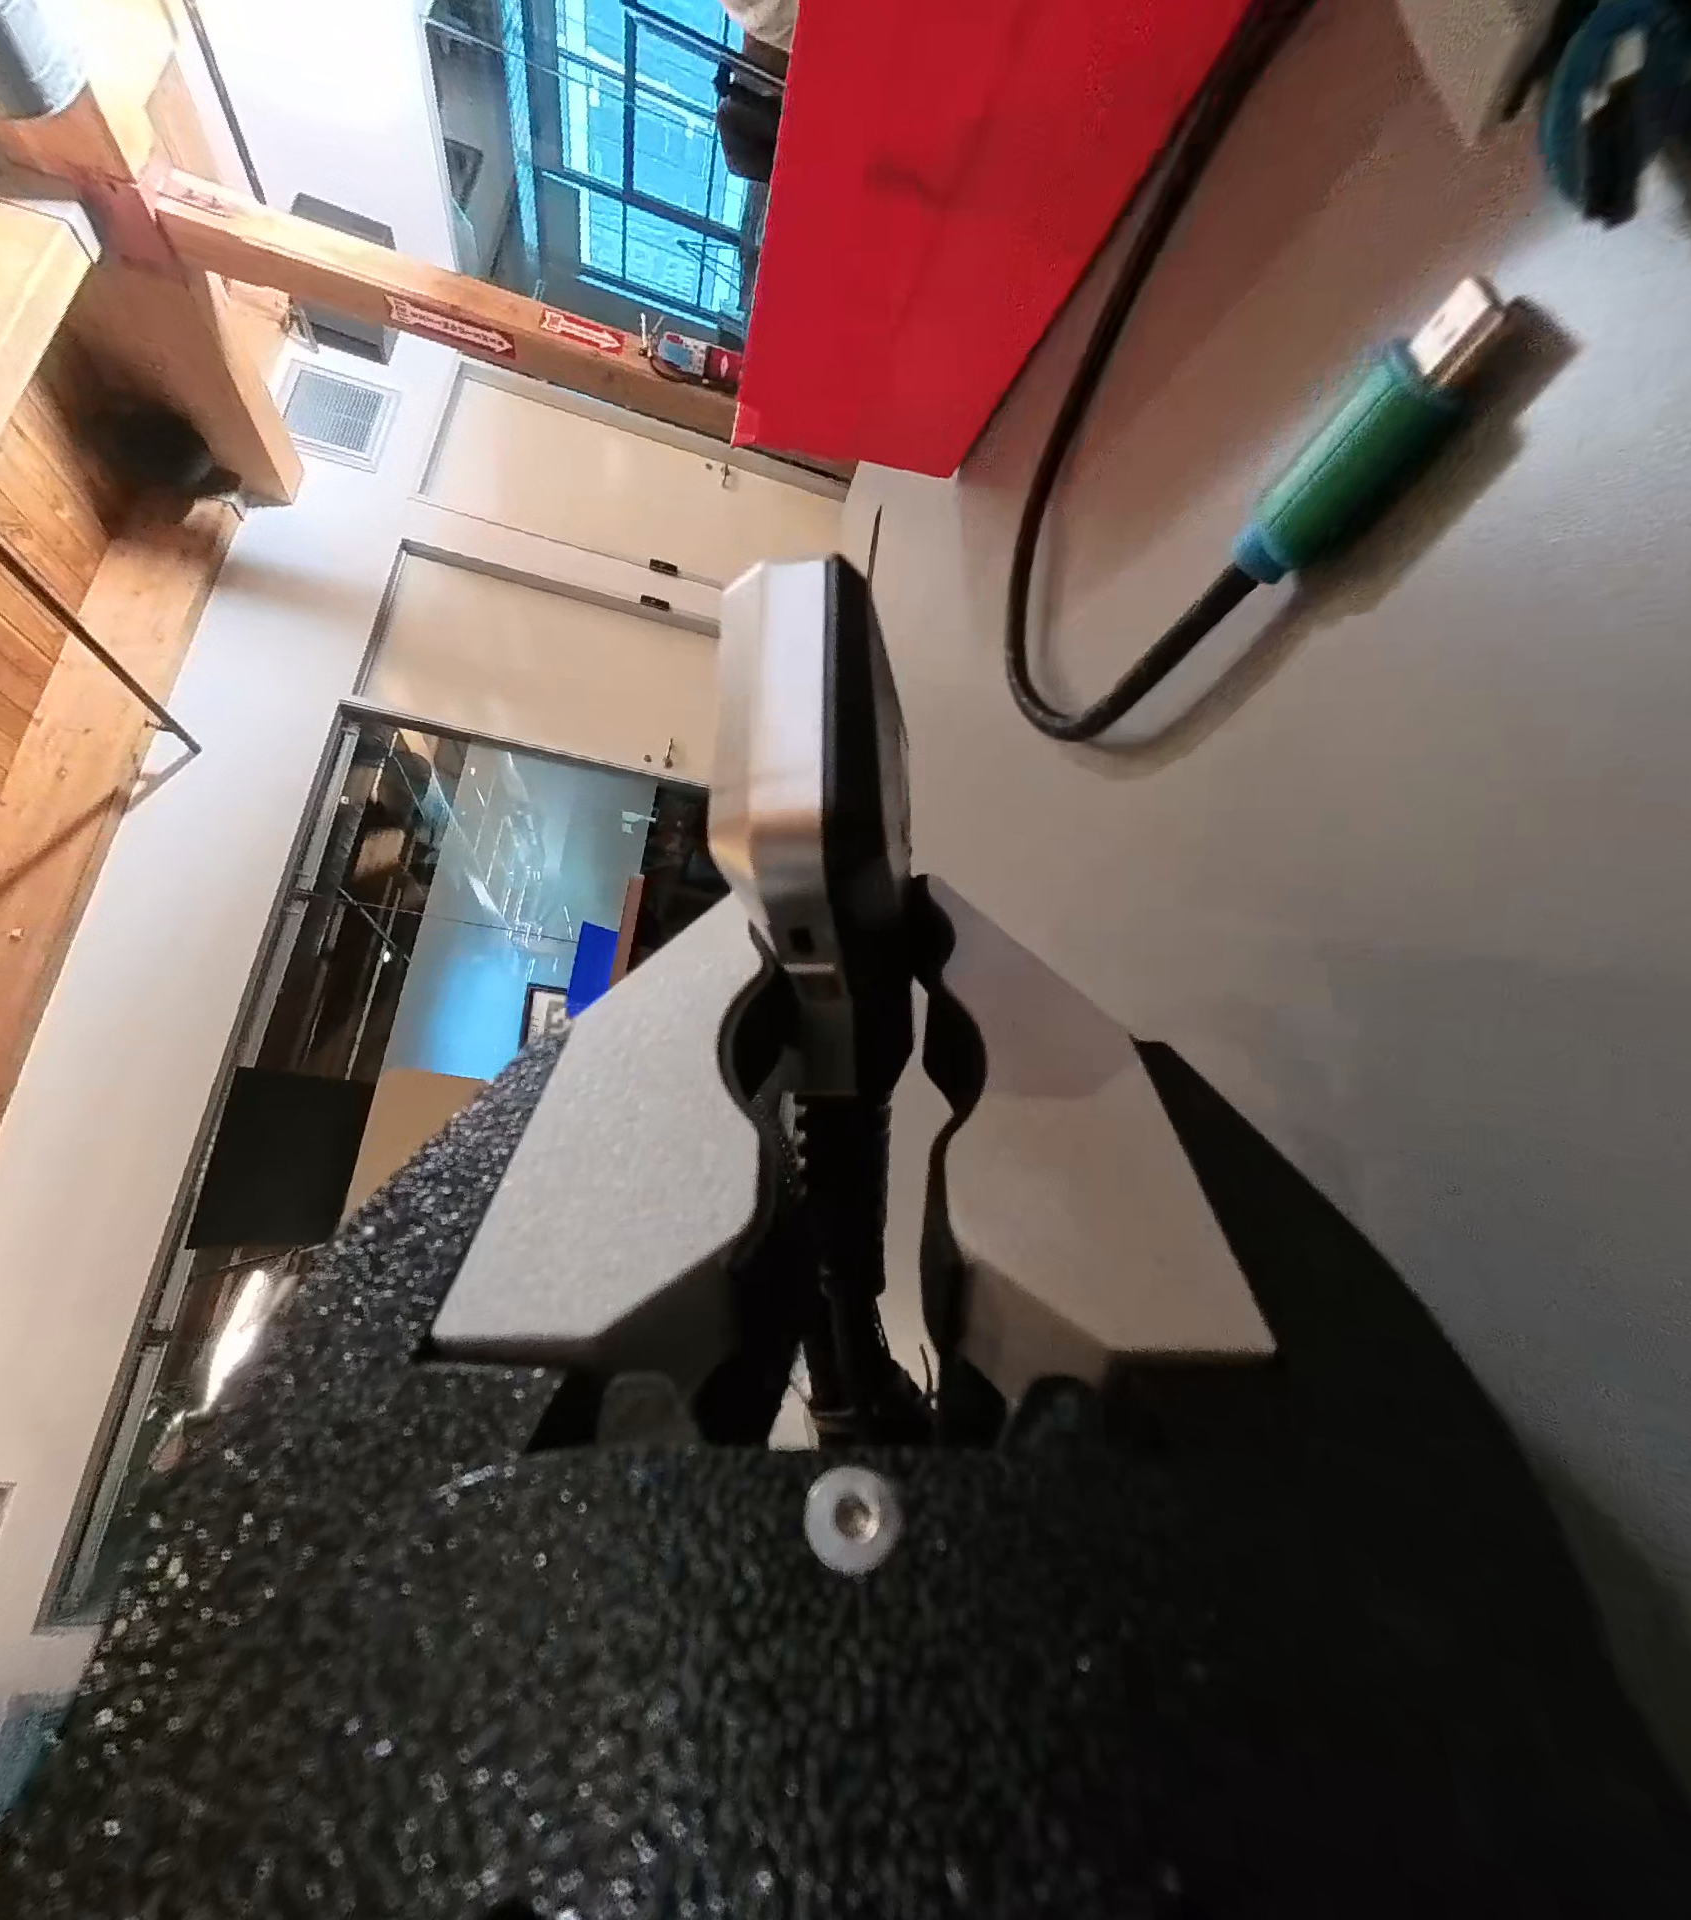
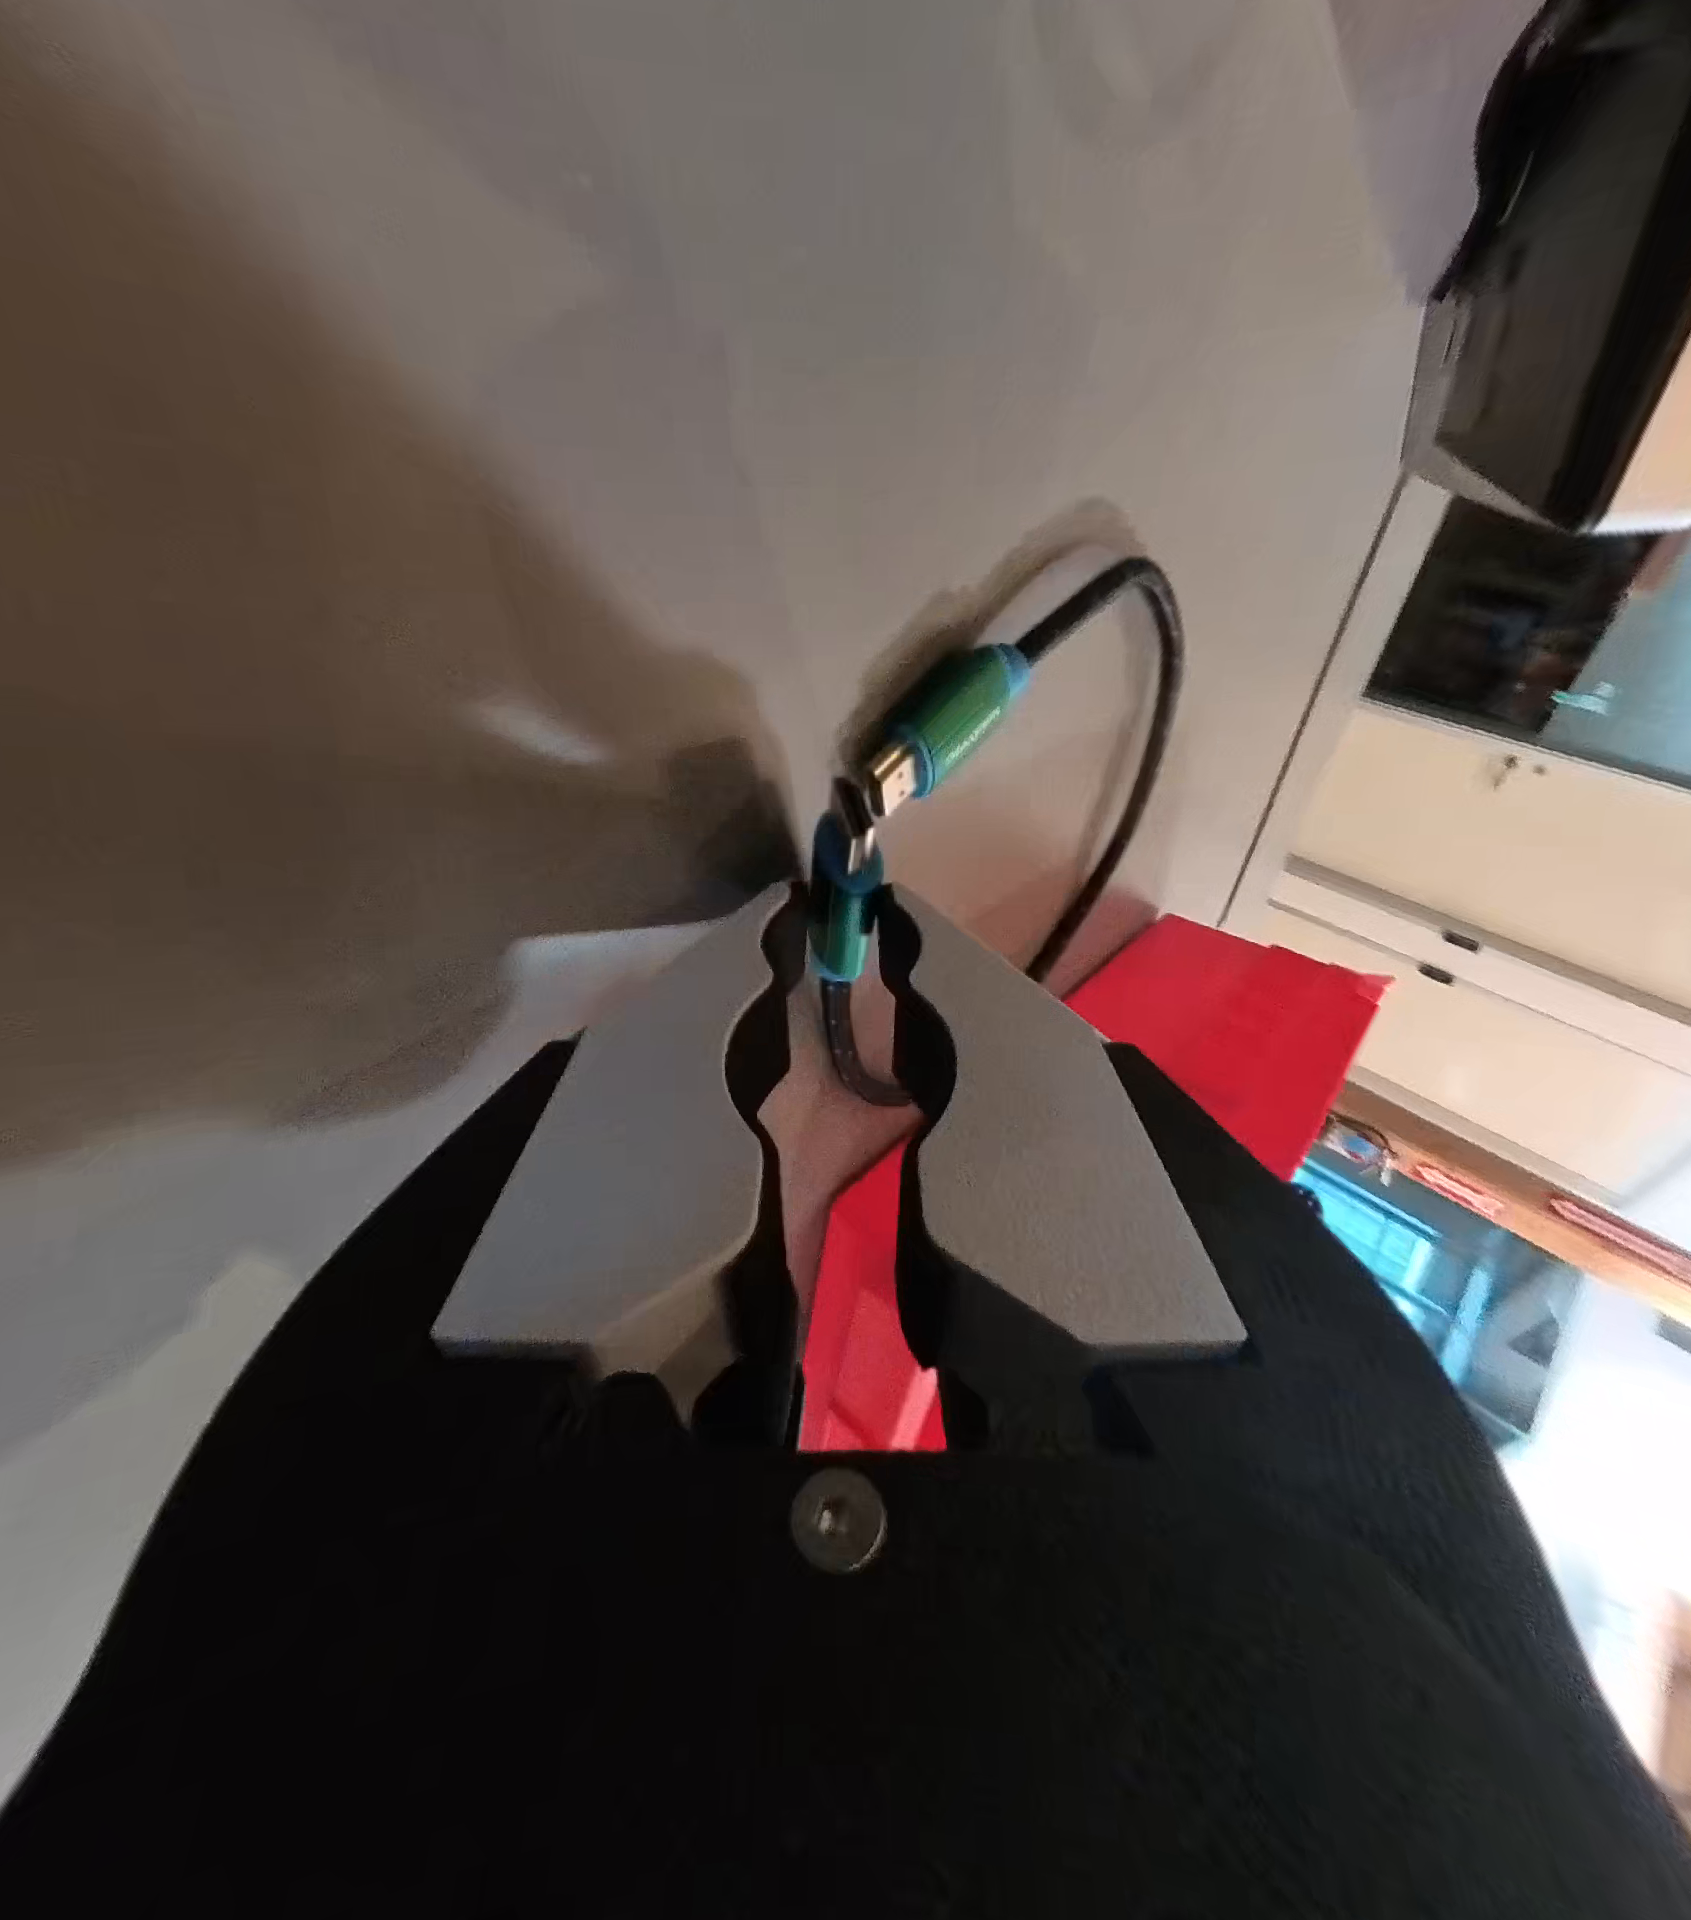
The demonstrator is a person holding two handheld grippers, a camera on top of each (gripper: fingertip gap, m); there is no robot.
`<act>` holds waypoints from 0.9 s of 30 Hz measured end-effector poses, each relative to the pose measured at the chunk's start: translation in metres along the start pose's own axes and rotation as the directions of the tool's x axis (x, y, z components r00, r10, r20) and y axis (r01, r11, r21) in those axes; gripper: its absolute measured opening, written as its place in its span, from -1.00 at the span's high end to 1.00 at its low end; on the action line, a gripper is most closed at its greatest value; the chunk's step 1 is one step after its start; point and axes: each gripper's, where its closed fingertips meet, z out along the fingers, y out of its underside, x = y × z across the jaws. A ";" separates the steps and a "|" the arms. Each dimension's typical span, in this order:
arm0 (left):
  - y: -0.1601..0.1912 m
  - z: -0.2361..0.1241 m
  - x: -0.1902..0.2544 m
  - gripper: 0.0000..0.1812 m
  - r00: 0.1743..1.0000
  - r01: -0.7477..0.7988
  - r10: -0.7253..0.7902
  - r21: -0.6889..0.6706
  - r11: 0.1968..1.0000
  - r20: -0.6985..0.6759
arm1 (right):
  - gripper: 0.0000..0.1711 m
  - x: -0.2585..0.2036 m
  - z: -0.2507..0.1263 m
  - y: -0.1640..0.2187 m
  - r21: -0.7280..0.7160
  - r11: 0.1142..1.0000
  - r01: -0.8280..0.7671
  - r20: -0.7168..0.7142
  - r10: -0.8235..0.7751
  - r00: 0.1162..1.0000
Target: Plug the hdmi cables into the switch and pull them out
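Left wrist view: the left gripper (image 1: 846, 935) is closed on the switch (image 1: 805, 748), a flat silver-and-black box clamped edge-on between the fingertips and held above the white table (image 1: 1443, 935). A free HDMI plug (image 1: 1381, 447), green-sleeved, lies on the table well to the side, its black cable (image 1: 1049, 582) looping toward a red box (image 1: 945, 208).

Right wrist view: the right gripper (image 2: 846, 914) is narrowed onto a second HDMI plug (image 2: 841, 935), pinched at its green sleeve, metal tip pointing away. The free plug (image 2: 945, 727) lies just beyond it; whether the tips touch cannot be determined.
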 end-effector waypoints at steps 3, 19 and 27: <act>-0.001 0.000 -0.001 0.77 1.000 -0.002 0.002 0.005 1.000 0.006 | 0.61 0.003 -0.006 -0.002 0.112 0.991 -0.074 0.105 0.062 0.993; -0.006 -0.004 -0.006 0.77 0.999 0.043 -0.044 0.058 0.997 0.021 | 0.64 -0.009 -0.004 0.025 0.248 0.968 0.041 0.763 -0.221 0.607; -0.008 -0.005 -0.007 0.77 0.998 0.055 -0.057 0.073 0.996 0.019 | 0.81 -0.012 0.000 0.033 0.213 0.976 0.049 0.843 -0.208 0.495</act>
